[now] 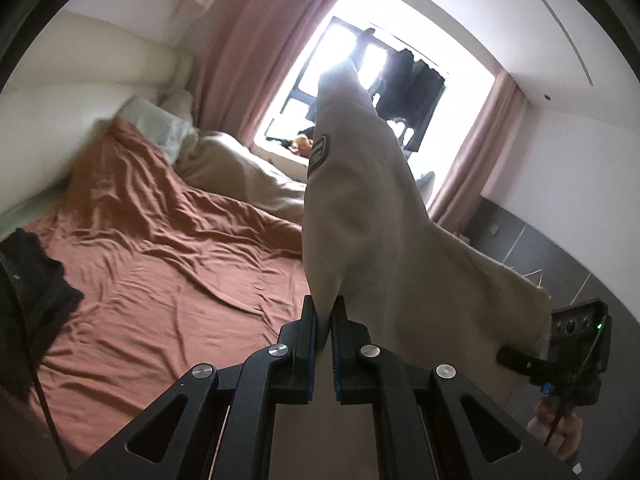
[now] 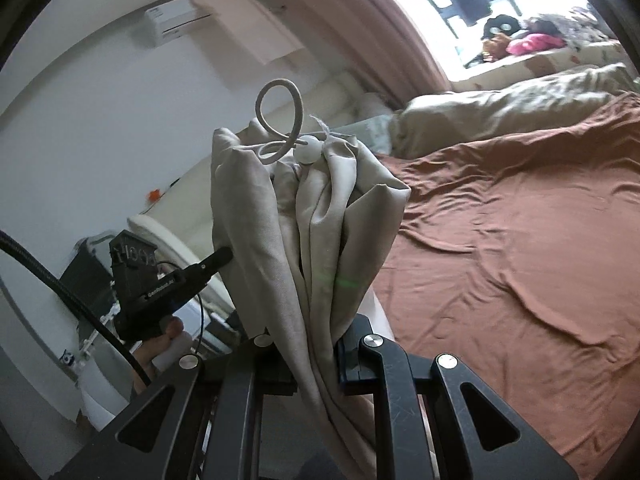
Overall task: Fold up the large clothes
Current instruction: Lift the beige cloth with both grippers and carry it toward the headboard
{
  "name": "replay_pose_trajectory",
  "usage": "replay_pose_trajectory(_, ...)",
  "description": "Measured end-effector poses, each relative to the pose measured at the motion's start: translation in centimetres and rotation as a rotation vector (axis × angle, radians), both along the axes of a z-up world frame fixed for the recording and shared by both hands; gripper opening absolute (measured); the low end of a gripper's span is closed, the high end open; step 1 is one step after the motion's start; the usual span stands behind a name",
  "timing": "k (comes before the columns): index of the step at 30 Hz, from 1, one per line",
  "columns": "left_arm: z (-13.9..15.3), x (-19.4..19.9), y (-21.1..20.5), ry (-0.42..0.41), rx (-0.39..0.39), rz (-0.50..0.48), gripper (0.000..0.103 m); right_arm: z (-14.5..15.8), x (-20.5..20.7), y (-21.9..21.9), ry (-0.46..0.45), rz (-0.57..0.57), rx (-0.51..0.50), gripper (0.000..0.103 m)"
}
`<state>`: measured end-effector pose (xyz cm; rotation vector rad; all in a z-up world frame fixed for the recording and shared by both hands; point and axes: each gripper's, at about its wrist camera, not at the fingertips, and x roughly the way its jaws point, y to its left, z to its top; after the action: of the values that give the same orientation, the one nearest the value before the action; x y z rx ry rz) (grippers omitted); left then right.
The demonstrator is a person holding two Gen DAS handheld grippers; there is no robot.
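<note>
A large beige garment (image 1: pixel 360 208) with a dark sleeve patch (image 1: pixel 319 152) is held up in the air above the bed. My left gripper (image 1: pixel 325 312) is shut on a fold of it; the cloth rises from the jaws and drapes right toward my right gripper (image 1: pixel 516 356). In the right wrist view my right gripper (image 2: pixel 316 344) is shut on a bunched edge of the same garment (image 2: pixel 304 220), with a white drawcord loop and toggle (image 2: pixel 306 148) sticking up above it. My left gripper (image 2: pixel 208 264) shows at the left there, its jaws hidden by cloth.
A bed with a wrinkled rust-brown sheet (image 1: pixel 168 272) lies below. A beige duvet (image 2: pixel 500 108) and pillows (image 1: pixel 160 124) lie at its head. Pink curtains (image 1: pixel 256 40) frame a bright window. A dark garment (image 1: pixel 36 296) lies at the left edge.
</note>
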<state>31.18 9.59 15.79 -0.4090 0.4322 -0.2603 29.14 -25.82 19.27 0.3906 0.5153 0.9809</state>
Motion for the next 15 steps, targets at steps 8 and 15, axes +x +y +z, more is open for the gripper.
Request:
replay_pose_trajectory(8, 2.2, -3.4, 8.4, -0.036, 0.032, 0.11, 0.006, 1.0, 3.2, 6.8, -0.006, 0.099, -0.005, 0.01)
replay_pose_trajectory(15, 4.1, -4.8, 15.2, -0.037, 0.111, 0.185, 0.005, 1.7, 5.6, 13.8, -0.007, 0.194, -0.009, 0.01)
